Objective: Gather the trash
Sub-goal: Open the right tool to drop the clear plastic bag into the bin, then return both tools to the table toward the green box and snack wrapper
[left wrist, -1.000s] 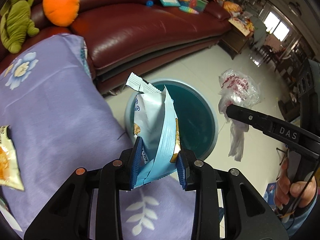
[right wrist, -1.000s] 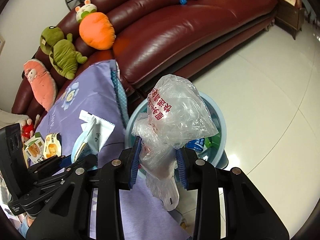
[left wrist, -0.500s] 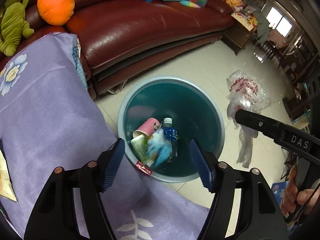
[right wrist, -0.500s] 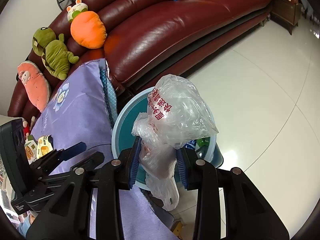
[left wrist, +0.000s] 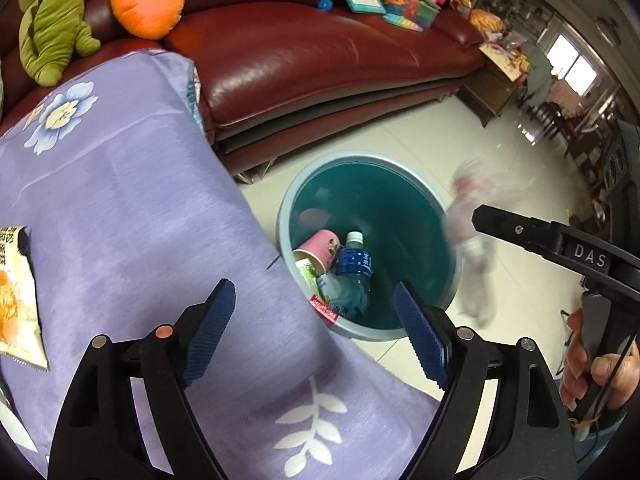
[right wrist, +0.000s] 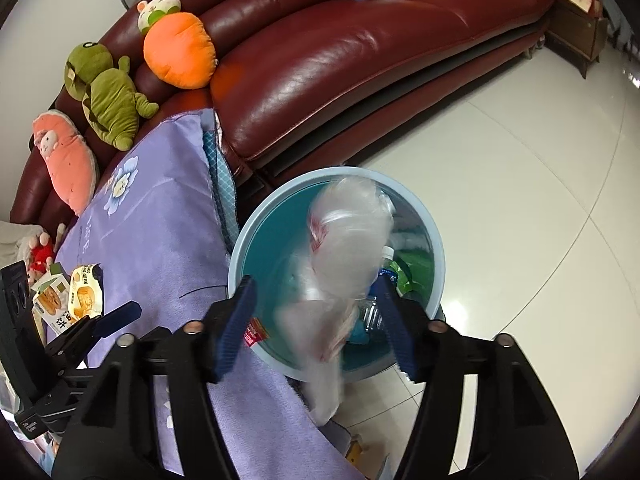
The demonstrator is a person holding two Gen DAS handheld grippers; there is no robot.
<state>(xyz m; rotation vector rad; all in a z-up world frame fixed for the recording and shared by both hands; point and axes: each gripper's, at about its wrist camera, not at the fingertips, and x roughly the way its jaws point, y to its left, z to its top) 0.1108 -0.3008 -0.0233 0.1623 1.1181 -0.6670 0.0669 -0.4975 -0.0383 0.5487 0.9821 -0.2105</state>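
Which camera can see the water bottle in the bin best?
The left wrist view. There the bottle lies in plain sight in the bin, white cap and blue label showing, beside a pink cup. In the right wrist view, the blurred plastic bag covers most of it.

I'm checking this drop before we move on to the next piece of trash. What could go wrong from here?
The right gripper is opening and the blurred plastic bag is dropping loose between its jaws. Its lower tail hangs over the bin's near rim, so it may snag or slide to the floor. The left gripper, opening and empty, sits close by; the bag could brush it.
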